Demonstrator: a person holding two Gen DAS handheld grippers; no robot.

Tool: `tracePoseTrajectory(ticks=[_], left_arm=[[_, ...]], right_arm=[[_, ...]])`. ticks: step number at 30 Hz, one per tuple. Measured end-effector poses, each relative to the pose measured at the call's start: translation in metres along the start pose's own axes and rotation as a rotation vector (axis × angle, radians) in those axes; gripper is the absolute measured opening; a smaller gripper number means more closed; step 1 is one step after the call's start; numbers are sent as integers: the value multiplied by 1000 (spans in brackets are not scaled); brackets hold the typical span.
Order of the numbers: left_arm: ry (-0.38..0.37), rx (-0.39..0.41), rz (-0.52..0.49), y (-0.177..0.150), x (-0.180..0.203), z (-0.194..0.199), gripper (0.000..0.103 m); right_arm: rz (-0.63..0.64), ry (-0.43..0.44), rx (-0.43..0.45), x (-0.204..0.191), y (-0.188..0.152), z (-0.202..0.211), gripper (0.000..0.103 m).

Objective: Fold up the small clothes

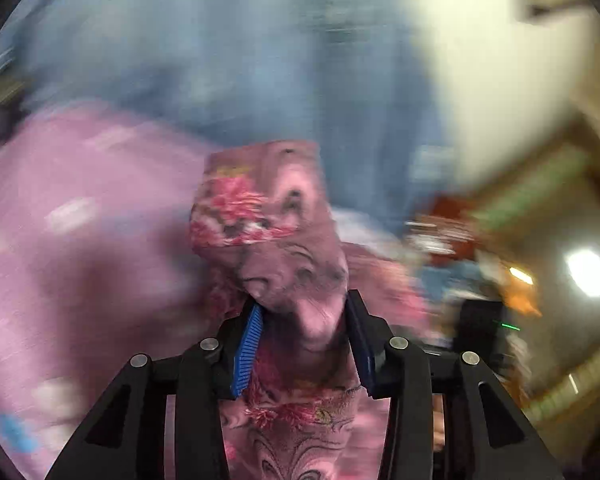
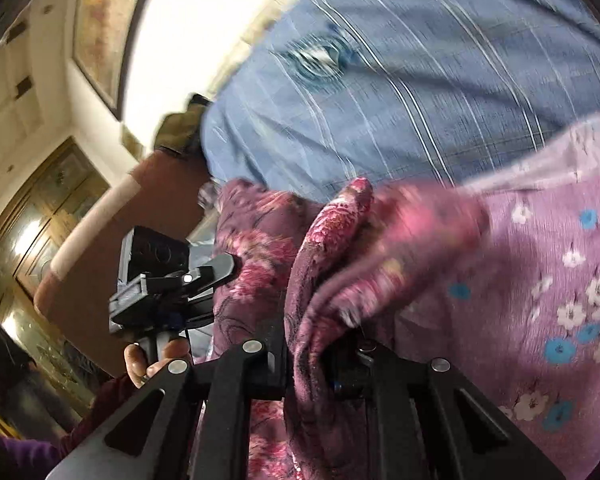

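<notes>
A small pink garment (image 1: 260, 208) with a dark red flower print hangs bunched between both grippers. In the blurred left wrist view my left gripper (image 1: 302, 308) has its blue pads (image 1: 246, 348) against a fold of it, and more cloth rises past the fingertips and hangs below. In the right wrist view my right gripper (image 2: 308, 364) is shut on another thick fold of the garment (image 2: 260, 248), which hides its pads. The left gripper (image 2: 220, 268) shows there at the garment's left edge, held by a hand (image 2: 152, 360).
A lilac sheet (image 2: 540, 280) with white and blue flowers lies under and to the right of the garment. Behind it is a blue striped cloth (image 2: 380, 100). A brown upholstered edge (image 2: 100, 260), a wooden door (image 2: 40, 220) and a bright window (image 2: 188, 40) stand to the left.
</notes>
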State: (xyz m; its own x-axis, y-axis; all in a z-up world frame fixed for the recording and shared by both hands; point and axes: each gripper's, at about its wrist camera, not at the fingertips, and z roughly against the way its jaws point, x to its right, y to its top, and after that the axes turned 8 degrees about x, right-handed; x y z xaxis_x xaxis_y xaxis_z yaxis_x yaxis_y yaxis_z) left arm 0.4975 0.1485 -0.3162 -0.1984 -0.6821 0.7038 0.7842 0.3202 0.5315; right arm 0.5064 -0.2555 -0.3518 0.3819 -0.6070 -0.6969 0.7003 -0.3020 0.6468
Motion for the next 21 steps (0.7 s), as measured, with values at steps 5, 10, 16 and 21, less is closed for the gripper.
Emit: tracePoseTrajectory(ticks=[5, 10, 16, 21], left_arm=[[147, 61, 160, -6, -51, 15, 43], [275, 131, -94, -22, 19, 33, 46], [397, 98, -283, -71, 79, -3, 50], [496, 31, -218, -82, 58, -51, 52]], right_arm=[[-227, -232, -186, 59, -15, -39, 35], [-190, -305, -96, 50, -6, -11, 53], [52, -317, 3, -1, -2, 16, 34], [73, -466, -223, 18, -36, -30, 31]])
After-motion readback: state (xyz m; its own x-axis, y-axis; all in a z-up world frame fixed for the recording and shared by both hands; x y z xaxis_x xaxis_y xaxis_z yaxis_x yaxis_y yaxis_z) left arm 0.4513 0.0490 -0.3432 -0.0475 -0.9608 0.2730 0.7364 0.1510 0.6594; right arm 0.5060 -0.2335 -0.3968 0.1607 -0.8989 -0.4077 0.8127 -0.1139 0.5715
